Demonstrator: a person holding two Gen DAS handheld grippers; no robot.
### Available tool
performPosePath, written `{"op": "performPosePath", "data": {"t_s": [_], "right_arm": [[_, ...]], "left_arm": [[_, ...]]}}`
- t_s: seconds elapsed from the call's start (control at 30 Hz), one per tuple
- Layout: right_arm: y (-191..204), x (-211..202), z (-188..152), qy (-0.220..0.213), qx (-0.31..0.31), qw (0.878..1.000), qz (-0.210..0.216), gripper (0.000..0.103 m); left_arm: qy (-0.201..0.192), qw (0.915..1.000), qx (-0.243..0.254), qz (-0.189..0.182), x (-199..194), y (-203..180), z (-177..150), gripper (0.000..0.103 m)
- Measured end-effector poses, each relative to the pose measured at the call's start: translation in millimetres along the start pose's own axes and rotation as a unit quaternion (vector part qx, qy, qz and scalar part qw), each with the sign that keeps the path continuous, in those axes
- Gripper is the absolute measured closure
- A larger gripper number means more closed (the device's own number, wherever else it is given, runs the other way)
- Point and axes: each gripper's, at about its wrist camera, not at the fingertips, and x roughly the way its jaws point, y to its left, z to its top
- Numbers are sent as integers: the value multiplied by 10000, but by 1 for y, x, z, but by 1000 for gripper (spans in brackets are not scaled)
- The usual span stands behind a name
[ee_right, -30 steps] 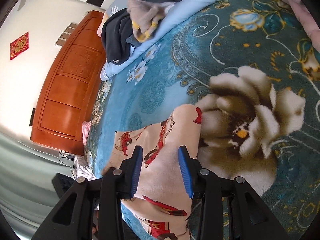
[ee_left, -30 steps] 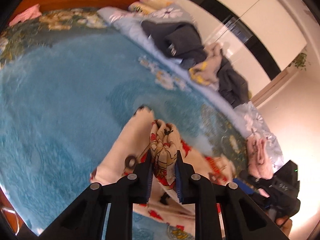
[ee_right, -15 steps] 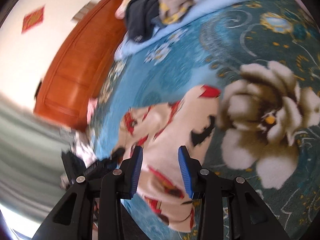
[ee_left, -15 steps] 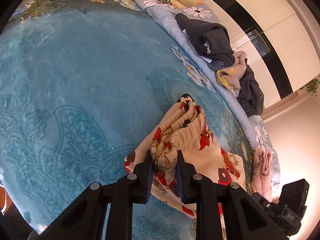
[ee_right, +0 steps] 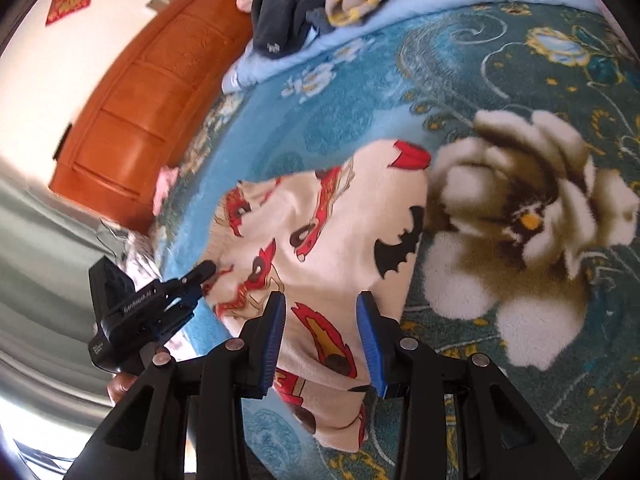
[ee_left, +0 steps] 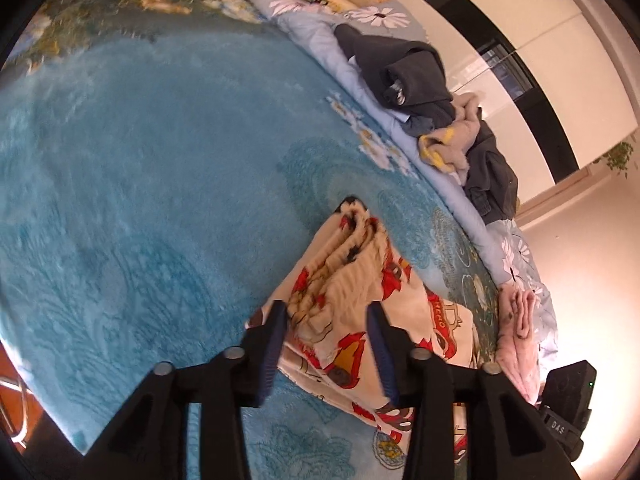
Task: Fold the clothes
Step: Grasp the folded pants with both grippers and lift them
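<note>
While the cartoon-print garment [ee_left: 360,300] lies bunched on the blue blanket [ee_left: 140,160], the left gripper [ee_left: 327,312] stands spread, a fabric fold loose between its pads; the right gripper [ee_right: 320,304] is likewise spread above the cloth; dark clothes [ee_left: 408,68] lie piled at 1 o'clock.

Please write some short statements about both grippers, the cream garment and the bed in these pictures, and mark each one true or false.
1. The left gripper is shut on the cream fleece garment with red cartoon prints. False: its jaws stand open.
2. The right gripper is open. True.
3. The garment lies on the blue floral plush blanket. True.
4. The pile of dark grey clothes lies on the garment. False: it lies apart, on the light blue quilt.
</note>
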Motion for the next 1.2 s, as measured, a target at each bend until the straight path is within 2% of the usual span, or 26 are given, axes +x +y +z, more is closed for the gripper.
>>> {"op": "performPosePath", "data": {"t_s": [0.07,0.13,0.2,0.37,0.43,0.6,0.7,0.77,0.83,0.87,0.97,1.0,1.1,1.2], "right_arm": [[-10,-2,-2,-34,197,9998,51,61],[-19,-4,-3,-68,393,9992,101,55],[-29,-7,-5,-102,589,9981,152,51],[-48,3,-8,-96,1191,9913,562,50],[-52,8,-7,-134,1346,9885,675,50],[-49,17,1,-187,1340,9877,782,50],[-45,23,6,-184,1236,9889,801,50],[-41,28,10,-185,1195,9895,795,50],[-39,29,12,-197,1149,9903,755,53],[-40,30,12,-192,1131,9908,720,60],[-43,31,14,-153,1165,9910,647,80],[-46,30,15,-140,1215,9899,716,82],[-48,22,19,-147,1235,9879,930,85],[-48,-3,28,-344,1039,9882,1072,85]], "left_arm": [[-62,9998,115,153,-1,1,7,41],[-69,9993,217,289,1,2,15,39],[178,9991,257,280,15,4,23,39],[803,9961,273,-259,48,8,28,38],[941,9945,315,-333,56,9,28,36],[981,9931,457,-444,62,6,32,34],[923,9935,554,-357,62,0,33,37],[869,9935,682,-256,62,-6,31,50],[822,9933,810,-97,62,-11,28,58],[771,9932,873,-15,62,-14,27,64],[658,9930,964,152,58,-24,22,73],[630,9929,987,187,56,-30,21,74],[588,9923,1086,47,51,-59,18,75],[587,9905,1210,-273,53,-97,14,75]]}}
